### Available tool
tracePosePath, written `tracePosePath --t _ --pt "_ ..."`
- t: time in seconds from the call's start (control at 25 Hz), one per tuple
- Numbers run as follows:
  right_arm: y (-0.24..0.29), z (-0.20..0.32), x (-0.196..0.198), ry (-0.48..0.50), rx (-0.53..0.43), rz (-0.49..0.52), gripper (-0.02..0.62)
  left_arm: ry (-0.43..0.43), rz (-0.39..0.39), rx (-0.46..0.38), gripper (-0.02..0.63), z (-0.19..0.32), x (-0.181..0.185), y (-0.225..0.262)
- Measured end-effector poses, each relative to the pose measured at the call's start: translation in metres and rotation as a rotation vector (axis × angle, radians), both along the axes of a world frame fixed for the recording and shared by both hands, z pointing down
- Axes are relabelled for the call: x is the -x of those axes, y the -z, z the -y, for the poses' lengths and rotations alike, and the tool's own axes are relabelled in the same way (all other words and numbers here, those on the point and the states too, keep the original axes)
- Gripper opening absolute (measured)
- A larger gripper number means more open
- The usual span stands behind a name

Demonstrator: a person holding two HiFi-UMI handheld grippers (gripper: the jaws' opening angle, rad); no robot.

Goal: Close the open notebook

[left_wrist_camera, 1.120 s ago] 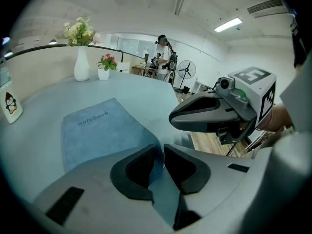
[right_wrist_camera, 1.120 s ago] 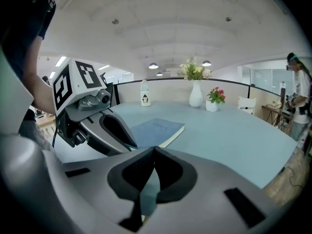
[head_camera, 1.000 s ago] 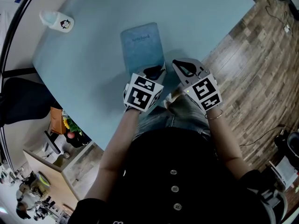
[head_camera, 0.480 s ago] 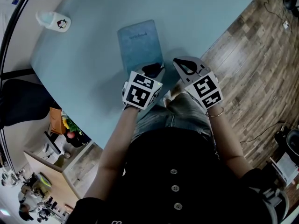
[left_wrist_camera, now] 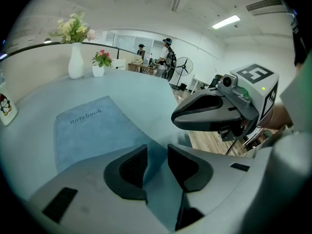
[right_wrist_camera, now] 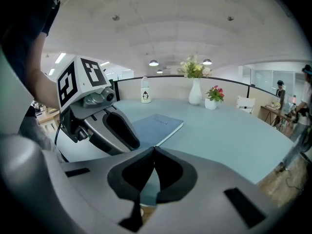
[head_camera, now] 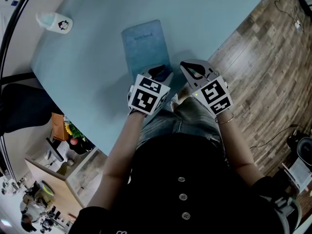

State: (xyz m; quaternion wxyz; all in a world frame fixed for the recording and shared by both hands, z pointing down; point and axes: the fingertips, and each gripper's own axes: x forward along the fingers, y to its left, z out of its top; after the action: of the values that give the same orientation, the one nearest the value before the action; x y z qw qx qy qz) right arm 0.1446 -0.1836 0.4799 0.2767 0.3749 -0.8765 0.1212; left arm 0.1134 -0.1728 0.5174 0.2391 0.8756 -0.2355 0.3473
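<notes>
blue-grey softcover notebook flat on pale-blue table, cover up, reads as closed (task looks done, only pulling clear left) | grey left gripper at its near edge, jaws slightly parted, empty | grey right gripper just beside, jaws together, empty

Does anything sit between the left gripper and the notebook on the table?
Nothing visible does. The left gripper, jaws slightly apart and empty, is right at the near edge of the notebook, which lies flat with its cover up. The right gripper is off to the side, not between them.
</notes>
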Motion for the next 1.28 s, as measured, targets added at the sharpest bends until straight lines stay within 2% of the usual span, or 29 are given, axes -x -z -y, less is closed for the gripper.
tracePosePath --t 0.48,0.68,0.84,0.96,1.28 --pt "-0.003 0.006 -0.002 -0.006 0.010 -0.003 0.002 -0.021 -0.021 0.037 0.165 -0.007 -0.005 0.003" --pt "-0.004 0.011 -0.005 -0.053 0.050 0.020 0.002 0.006 -0.063 0.080 0.172 -0.010 -0.001 0.010" --pt "0.000 0.015 -0.003 -0.051 0.052 0.042 0.002 0.031 -0.118 0.095 0.172 -0.010 0.002 0.021" --pt "0.005 0.019 0.000 -0.054 0.040 0.058 0.002 0.048 -0.158 0.081 0.172 -0.009 0.007 0.031" --pt "0.016 0.032 0.003 -0.076 0.023 0.050 0.002 0.129 -0.200 0.009 0.164 0.009 0.039 0.051"
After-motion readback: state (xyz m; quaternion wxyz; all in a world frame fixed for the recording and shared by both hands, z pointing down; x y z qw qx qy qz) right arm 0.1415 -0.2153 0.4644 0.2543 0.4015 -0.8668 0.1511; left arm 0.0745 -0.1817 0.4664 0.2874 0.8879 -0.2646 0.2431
